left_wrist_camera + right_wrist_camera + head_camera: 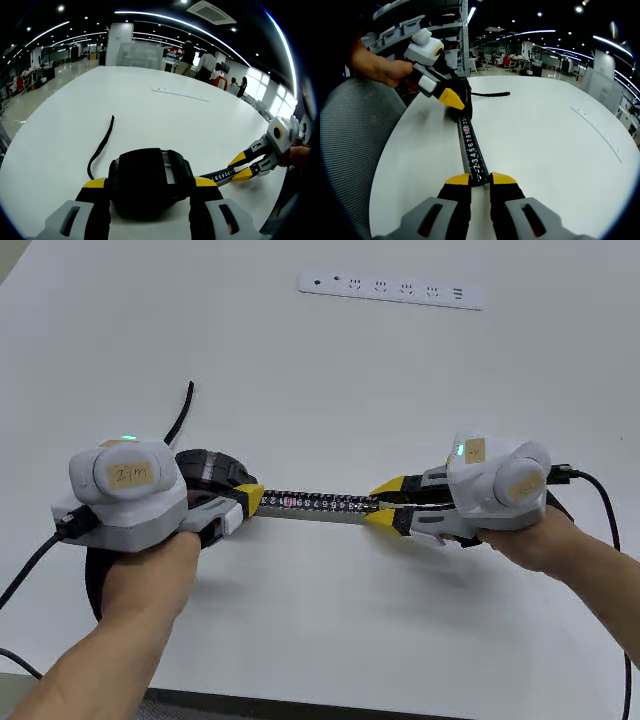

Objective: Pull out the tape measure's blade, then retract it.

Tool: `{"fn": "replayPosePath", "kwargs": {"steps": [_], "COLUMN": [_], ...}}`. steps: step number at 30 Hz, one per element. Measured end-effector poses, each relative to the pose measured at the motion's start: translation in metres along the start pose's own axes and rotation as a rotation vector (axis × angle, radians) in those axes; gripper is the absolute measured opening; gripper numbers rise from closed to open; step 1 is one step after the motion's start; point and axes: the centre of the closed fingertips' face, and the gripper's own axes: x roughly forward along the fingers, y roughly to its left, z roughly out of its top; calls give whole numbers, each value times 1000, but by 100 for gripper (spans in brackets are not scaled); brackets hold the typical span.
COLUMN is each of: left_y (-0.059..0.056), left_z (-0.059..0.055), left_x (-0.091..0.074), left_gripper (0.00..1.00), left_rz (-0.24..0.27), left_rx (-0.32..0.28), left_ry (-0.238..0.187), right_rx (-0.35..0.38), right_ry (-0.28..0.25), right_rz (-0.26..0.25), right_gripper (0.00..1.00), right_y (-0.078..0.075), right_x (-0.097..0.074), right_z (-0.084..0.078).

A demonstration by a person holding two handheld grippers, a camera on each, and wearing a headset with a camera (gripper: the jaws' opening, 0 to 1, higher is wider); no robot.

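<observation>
The tape measure (208, 470) is clamped by its black case between the jaws of the left gripper (150, 182), close to the near edge of the table (300, 380), toward its left end. The blade (470, 145) is drawn out flat, its long axis parallel to that edge, pointing right; its tip is pinched by the right gripper (480, 179).

We see the tape measure case (150, 182) as matt black, rubbery-looking plastic, and its blade (472, 150) as dark with a faint sheen. The left gripper (238, 502) and right gripper (385, 506) have smooth matt white plastic shells and yellow plastic jaw tips. The desk (330, 380) is smooth matt white, and the chair (355, 150) at its edge is grey mesh.
</observation>
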Motion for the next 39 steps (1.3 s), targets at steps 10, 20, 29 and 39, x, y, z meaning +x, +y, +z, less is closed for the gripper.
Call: {"fn": "replayPosePath", "kwargs": {"steps": [10,20,29,39], "left_y": [2,2,2,0], "left_z": [-1,0,0,0], "left_x": [0,0,-1,0], "left_gripper": [61,61,61,61], "left_rz": [-3,-6,-8,-7], "left_rx": [-3,-8,-13,-12], "left_ry": [2,2,5,5], "right_rx": [0,-5,-6,-4], "right_ry": [-9,-19,-31,-34], "right_rz": [10,26,40,49], "right_gripper": [12,12,12,12], "right_y": [2,5,9,10], "right_x": [10,21,31,36], "right_z": [5,12,20,22]}}
